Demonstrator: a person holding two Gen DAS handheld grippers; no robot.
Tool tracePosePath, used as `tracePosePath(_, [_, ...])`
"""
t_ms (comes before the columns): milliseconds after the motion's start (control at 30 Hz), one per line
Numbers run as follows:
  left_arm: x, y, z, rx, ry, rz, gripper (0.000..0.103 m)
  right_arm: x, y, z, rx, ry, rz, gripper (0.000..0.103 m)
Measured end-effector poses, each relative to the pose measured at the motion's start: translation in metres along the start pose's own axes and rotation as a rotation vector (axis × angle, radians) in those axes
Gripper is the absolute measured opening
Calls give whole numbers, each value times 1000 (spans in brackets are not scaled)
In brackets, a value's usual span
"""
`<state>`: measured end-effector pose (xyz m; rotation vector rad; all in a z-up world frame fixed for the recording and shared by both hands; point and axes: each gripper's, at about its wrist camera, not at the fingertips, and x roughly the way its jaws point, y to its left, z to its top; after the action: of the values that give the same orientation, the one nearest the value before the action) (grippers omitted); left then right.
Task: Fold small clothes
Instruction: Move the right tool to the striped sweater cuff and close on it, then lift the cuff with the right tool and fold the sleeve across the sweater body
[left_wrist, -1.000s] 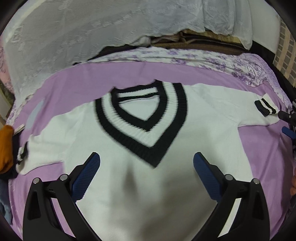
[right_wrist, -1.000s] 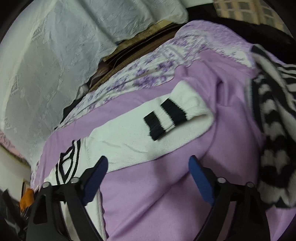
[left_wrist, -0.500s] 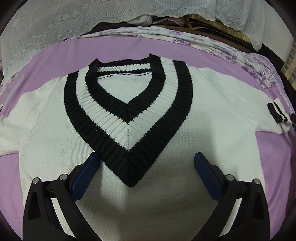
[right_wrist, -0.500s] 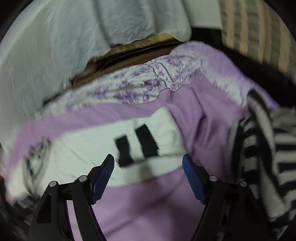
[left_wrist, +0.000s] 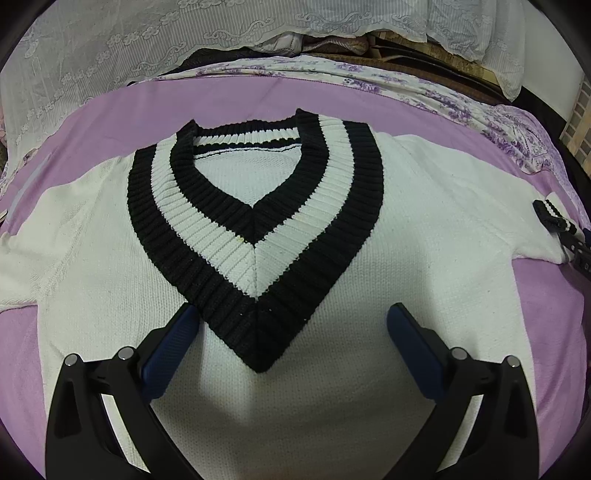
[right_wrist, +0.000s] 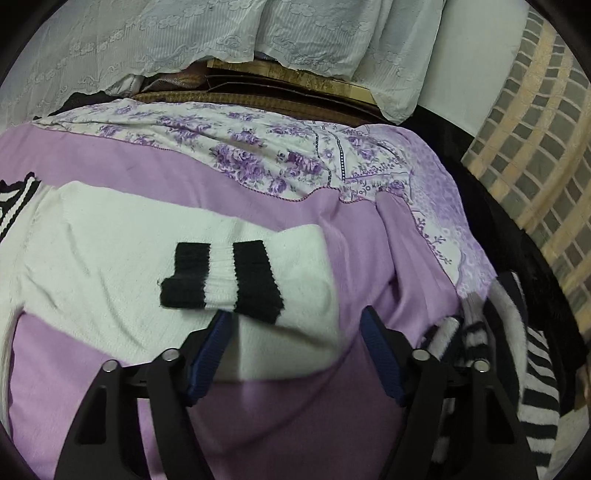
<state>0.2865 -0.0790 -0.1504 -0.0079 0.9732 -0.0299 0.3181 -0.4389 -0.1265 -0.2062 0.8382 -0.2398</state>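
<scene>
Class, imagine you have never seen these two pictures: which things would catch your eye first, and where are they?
The bold black-and-white V-neck collar of the white sweater, spread flat on the purple sheet, dominates the left view. In the right view, the sleeve's striped cuff lies folded back on the sleeve, just ahead of the closing right tongs. A striped garment is heaped at the right edge.

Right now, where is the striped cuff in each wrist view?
Left wrist: the cuff sits at the far right edge, small, at the end of the sweater's sleeve.
Right wrist: the cuff is centre frame, folded back on the sleeve just ahead of the right claw.
Shared landmark: the black-and-white V-neck collar.
</scene>
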Motion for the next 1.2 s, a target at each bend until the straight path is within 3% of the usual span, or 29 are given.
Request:
tracePosePath(100, [0,0,-1,-1,-3,-2,99,-7,3,-10,-3,-15,31,68])
tracePosePath(300, [1,-1,0,5,-7,9,99,-3,23,-6,-95,-46,-27,68])
tracePosePath(367, [1,-1,-1,5,-7,8,99,2,20,1,-78,-51,-24,46])
tracePosePath(400, [1,-1,-1,5,-8,8,99,4,16,4,-57,-49,1,20])
tracePosePath(433, [1,-1,-1,5,-9,7,99,4,10,5,-29,-49,19,7])
tracePosePath(633, [2,-1,0,7,2,8,99,-17,-50,2,299,-114,149,6])
tracePosePath(800, [-2,0,19,5,94,-15,99,-24,-92,-5,581,-110,372,6])
tracePosePath(867, [-8,-1,30,7,81,-30,99,-17,-108,-13,713,-82,459,6])
tracePosePath(967, [-13,-5,44,43,22,23,99,-5,-119,-27,840,-41,528,6])
tracePosePath(1033, [-1,-5,44,57,19,84,99,-4,-111,-24,800,-20,498,6])
tracePosePath(1067, [8,-4,42,54,35,104,99,-4,-103,-20,742,-7,432,6])
tracePosePath(1100, [20,-1,37,44,61,92,99,-2,-91,-14,657,12,354,6])
tracePosePath(1200, [20,5,32,22,20,63,99,6,-67,-11,500,37,201,9])
